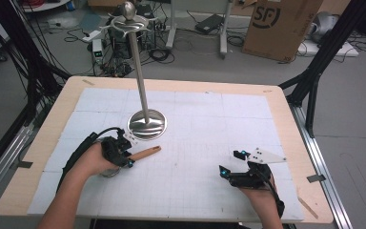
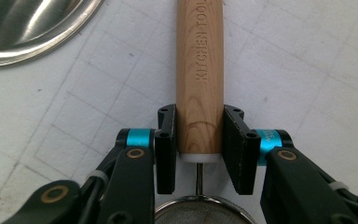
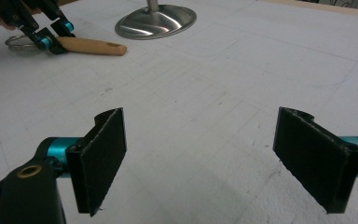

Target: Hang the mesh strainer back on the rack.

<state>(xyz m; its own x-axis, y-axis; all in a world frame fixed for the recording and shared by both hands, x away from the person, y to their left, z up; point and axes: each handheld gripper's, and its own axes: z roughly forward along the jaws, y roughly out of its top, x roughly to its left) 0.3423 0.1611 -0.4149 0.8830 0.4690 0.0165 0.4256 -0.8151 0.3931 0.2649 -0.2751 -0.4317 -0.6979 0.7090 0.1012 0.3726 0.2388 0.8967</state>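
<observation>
A strainer with a wooden handle [image 1: 145,153] lies on the white mat just in front of the metal stand's round base [image 1: 147,124]. My left gripper [image 1: 124,157] is shut on the near end of that handle [image 2: 199,70], a pad pressing on each side, and the handle points away to the right. Behind the jaws the strainer's wire mesh bowl [image 2: 200,212] peeks out. My right gripper [image 1: 232,163] rests low at the mat's front right, jaws wide open [image 3: 200,140] with bare mat between them. From there the left gripper [image 3: 51,39] and handle [image 3: 93,45] appear far off.
The stand's tall pole [image 1: 139,71] rises from the base to a hooked top [image 1: 129,19]. The white mat [image 1: 209,119] covers a wooden table [image 1: 43,138]. Beyond the table lie floor cables, a power strip and a cardboard box [image 1: 281,24].
</observation>
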